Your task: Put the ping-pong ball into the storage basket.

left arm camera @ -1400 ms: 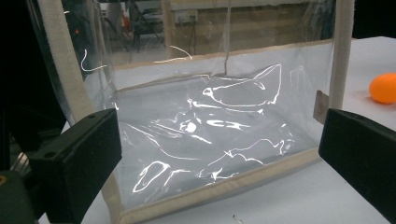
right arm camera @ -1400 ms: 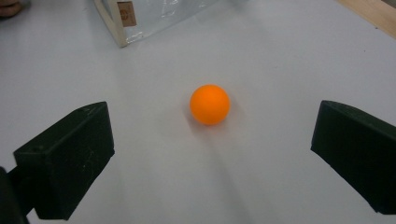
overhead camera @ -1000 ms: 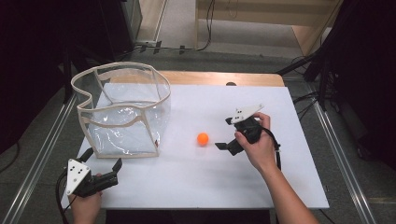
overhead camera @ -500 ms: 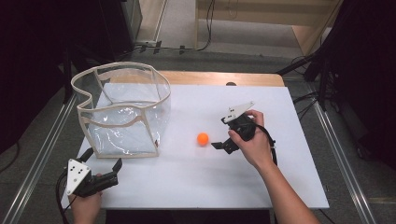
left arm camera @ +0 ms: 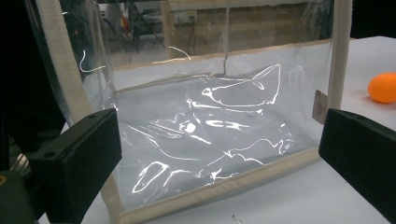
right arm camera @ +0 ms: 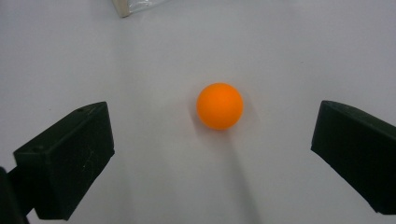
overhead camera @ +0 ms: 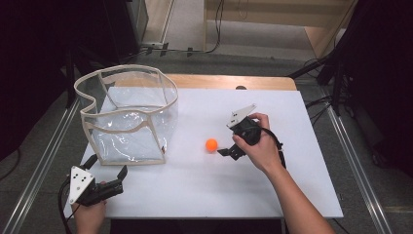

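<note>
A small orange ball [overhead camera: 211,145] lies on the white table [overhead camera: 195,190], just right of a clear plastic bag with beige trim [overhead camera: 127,117]. My right gripper [overhead camera: 225,141] is open and points at the ball [right arm camera: 219,106], which sits a short way ahead between the jaws, untouched. My left gripper [overhead camera: 108,171] is open near the front left corner, facing the bag's near wall [left arm camera: 210,135] with nothing between its jaws. The ball [left arm camera: 383,87] also peeks past the bag's right edge.
The bag stands upright and open at the top on the table's left half. A wooden strip [overhead camera: 229,81] runs along the table's far edge. Metal rails [overhead camera: 44,161] flank both sides of the table.
My right gripper has moved left and down toward the ball, closing the gap to it. The left gripper, the bag and the ball have stayed put.
</note>
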`<control>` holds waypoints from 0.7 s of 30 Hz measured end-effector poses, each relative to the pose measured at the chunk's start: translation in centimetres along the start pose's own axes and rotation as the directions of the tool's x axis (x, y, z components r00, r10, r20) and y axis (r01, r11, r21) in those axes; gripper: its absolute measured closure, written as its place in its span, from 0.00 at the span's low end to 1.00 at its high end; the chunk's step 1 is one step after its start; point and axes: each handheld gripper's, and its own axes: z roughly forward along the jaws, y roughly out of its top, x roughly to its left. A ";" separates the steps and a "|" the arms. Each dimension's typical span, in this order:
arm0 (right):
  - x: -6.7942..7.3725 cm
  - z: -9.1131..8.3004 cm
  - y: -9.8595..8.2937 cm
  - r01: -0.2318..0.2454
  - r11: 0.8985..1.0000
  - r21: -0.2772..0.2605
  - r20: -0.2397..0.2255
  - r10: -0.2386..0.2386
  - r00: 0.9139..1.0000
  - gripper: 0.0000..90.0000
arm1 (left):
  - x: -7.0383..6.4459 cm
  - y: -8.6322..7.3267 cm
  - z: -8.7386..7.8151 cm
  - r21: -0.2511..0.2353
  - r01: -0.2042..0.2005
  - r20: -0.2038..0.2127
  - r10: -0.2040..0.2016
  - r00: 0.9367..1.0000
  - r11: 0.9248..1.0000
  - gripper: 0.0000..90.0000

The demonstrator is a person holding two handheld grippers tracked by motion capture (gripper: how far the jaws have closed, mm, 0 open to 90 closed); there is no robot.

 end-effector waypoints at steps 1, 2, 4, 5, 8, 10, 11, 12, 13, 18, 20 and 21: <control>0.0 0.0 0.1 0.002 1.000 0.003 -0.002 -0.002 1.000 0.00 | 0.0 0.0 0.0 0.000 0.000 0.000 0.000 1.000 1.000 0.00; -0.1 0.0 0.2 0.005 1.000 0.007 -0.002 -0.005 1.000 0.00 | 0.0 0.0 0.0 0.000 -0.001 0.000 0.001 1.000 1.000 0.00; -0.2 0.1 0.5 0.009 1.000 0.014 -0.006 -0.009 1.000 0.00 | 0.0 0.0 0.0 0.000 0.000 0.001 0.000 1.000 1.000 0.00; -0.2 0.2 0.6 0.013 1.000 0.016 -0.006 -0.013 1.000 0.00 | 0.0 0.0 0.0 0.000 0.000 0.000 0.000 1.000 1.000 0.00; -0.2 0.3 0.8 0.016 1.000 0.022 -0.010 -0.016 1.000 0.00 | 0.0 0.0 0.0 -0.001 0.000 0.001 0.000 1.000 1.000 0.00; -0.2 0.5 1.0 0.025 0.999 0.027 -0.018 -0.024 1.000 0.00 | 0.0 0.0 0.0 -0.001 -0.001 0.001 0.001 1.000 1.000 0.00; -0.2 0.6 1.1 0.028 0.999 0.034 -0.020 -0.027 0.999 0.00 | 0.0 0.0 0.0 -0.001 -0.001 0.001 0.001 1.000 1.000 0.00; -0.2 0.7 1.2 0.032 0.999 0.034 -0.022 -0.031 0.999 0.00 | 0.0 0.0 0.0 -0.001 -0.001 0.002 0.001 1.000 1.000 0.00; -0.2 0.8 1.4 0.032 0.998 0.047 -0.026 -0.031 0.999 0.00 | 0.0 0.0 0.0 -0.001 -0.001 0.002 0.001 1.000 1.000 0.00; -0.3 1.2 1.7 0.045 0.997 0.059 -0.039 -0.043 0.998 0.00 | 0.0 0.0 0.0 -0.002 -0.002 0.001 0.002 1.000 1.000 0.00; -0.3 1.3 1.8 0.041 0.997 0.067 -0.042 -0.038 0.998 0.00 | -0.1 0.0 0.0 -0.002 -0.002 0.001 0.002 1.000 1.000 0.00; -0.3 1.3 1.8 0.046 0.996 0.071 -0.044 -0.043 0.998 0.00 | -0.1 0.0 0.0 -0.002 -0.001 0.001 0.001 1.000 1.000 0.00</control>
